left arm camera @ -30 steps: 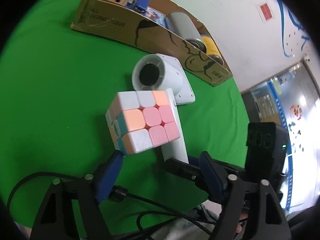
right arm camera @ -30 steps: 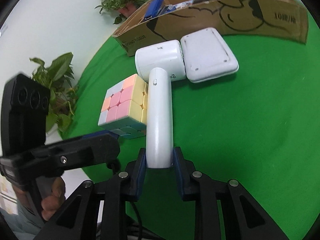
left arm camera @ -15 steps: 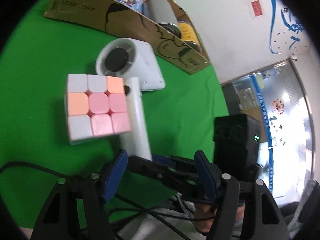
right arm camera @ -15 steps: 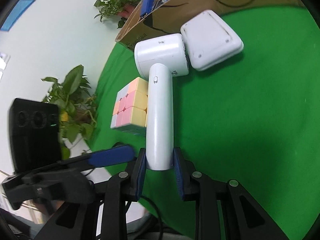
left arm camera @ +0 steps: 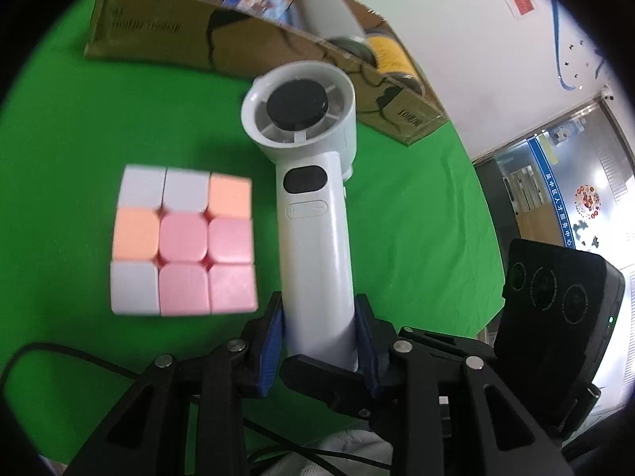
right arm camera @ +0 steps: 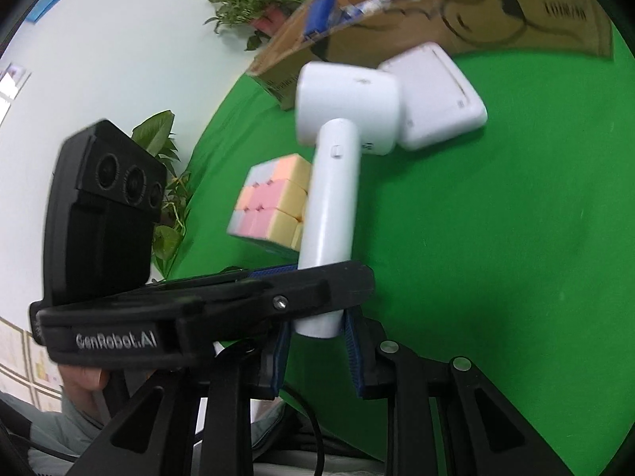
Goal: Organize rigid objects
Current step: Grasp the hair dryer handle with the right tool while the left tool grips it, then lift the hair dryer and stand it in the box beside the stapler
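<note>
A white handheld fan (left arm camera: 313,214) is lifted off the green table, its round head pointing away. My left gripper (left arm camera: 319,341) is shut on the lower end of the fan's handle. My right gripper (right arm camera: 315,351) holds the same handle end, its blue pads (right arm camera: 351,351) against the sides; the left gripper crosses in front of it. The fan (right arm camera: 337,182) also shows in the right wrist view. A pastel puzzle cube (left arm camera: 184,244) lies on the table left of the fan and shows in the right wrist view (right arm camera: 274,202).
A long cardboard box (left arm camera: 158,29) with a grey roll, a yellow can and blue items stands at the back. A white square box (right arm camera: 436,95) lies on the green cloth (right arm camera: 496,238) behind the fan. Potted plants (right arm camera: 258,8) stand past the table's left edge.
My left gripper swung right from the cube and shut on the fan's handle. The fan has come up off the table and tilted. The cube has stayed put.
</note>
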The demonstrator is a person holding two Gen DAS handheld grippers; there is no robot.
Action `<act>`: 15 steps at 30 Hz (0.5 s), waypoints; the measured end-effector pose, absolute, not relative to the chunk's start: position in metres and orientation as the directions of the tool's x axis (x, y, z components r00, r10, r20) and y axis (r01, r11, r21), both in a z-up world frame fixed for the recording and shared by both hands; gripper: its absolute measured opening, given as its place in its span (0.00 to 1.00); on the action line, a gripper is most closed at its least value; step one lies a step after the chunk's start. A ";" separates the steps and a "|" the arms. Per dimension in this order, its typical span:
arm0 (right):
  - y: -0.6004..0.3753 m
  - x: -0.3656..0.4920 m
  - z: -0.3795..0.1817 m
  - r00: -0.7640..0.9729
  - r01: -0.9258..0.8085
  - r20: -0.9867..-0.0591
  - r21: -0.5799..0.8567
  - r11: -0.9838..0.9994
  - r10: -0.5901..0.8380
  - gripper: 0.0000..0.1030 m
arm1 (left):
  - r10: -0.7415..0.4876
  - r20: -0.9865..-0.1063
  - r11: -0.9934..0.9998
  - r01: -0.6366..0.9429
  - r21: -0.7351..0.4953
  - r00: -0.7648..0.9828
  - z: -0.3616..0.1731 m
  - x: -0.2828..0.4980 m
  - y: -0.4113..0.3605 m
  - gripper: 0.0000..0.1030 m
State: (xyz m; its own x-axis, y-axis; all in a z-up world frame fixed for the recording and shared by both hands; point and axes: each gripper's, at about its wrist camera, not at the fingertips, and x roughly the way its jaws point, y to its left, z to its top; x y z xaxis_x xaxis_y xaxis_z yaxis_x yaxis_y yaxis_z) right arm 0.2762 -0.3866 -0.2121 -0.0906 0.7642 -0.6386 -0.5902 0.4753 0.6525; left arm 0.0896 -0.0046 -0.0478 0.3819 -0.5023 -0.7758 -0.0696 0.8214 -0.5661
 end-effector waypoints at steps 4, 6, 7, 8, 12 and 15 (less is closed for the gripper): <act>-0.384 0.274 -0.183 -0.019 -0.650 -0.634 0.595 0.472 0.773 0.24 | -0.500 -0.753 0.824 -0.035 -0.566 0.428 -0.027 0.097 -0.001 0.32; -0.381 0.277 -0.170 0.016 -0.665 -0.626 0.576 0.476 0.780 0.25 | -0.498 -0.740 0.827 -0.009 -0.562 0.453 -0.013 0.105 -0.002 0.32; -0.380 0.280 -0.160 0.041 -0.676 -0.620 0.560 0.479 0.783 0.25 | -0.498 -0.732 0.828 0.004 -0.561 0.465 -0.008 0.109 -0.001 0.32; -0.381 0.284 -0.154 0.057 -0.683 -0.616 0.550 0.480 0.786 0.25 | -0.503 -0.719 0.825 0.019 -0.564 0.479 -0.001 0.116 0.002 0.31; -0.369 0.302 -0.128 0.121 -0.706 -0.611 0.501 0.500 0.783 0.24 | -0.510 -0.691 0.821 0.048 -0.569 0.513 0.015 0.139 0.009 0.32; -0.358 0.319 -0.110 0.155 -0.723 -0.607 0.468 0.508 0.780 0.24 | -0.514 -0.675 0.821 0.077 -0.566 0.530 0.028 0.159 0.018 0.32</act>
State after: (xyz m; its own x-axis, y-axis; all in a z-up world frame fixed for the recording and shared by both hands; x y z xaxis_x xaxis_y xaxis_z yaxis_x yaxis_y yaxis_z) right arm 0.3194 -0.3581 -0.1097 0.1550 0.7796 -0.6068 -0.7233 0.5079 0.4678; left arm 0.1591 0.0178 0.0284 0.5295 -0.5143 -0.6746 0.0769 0.8211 -0.5656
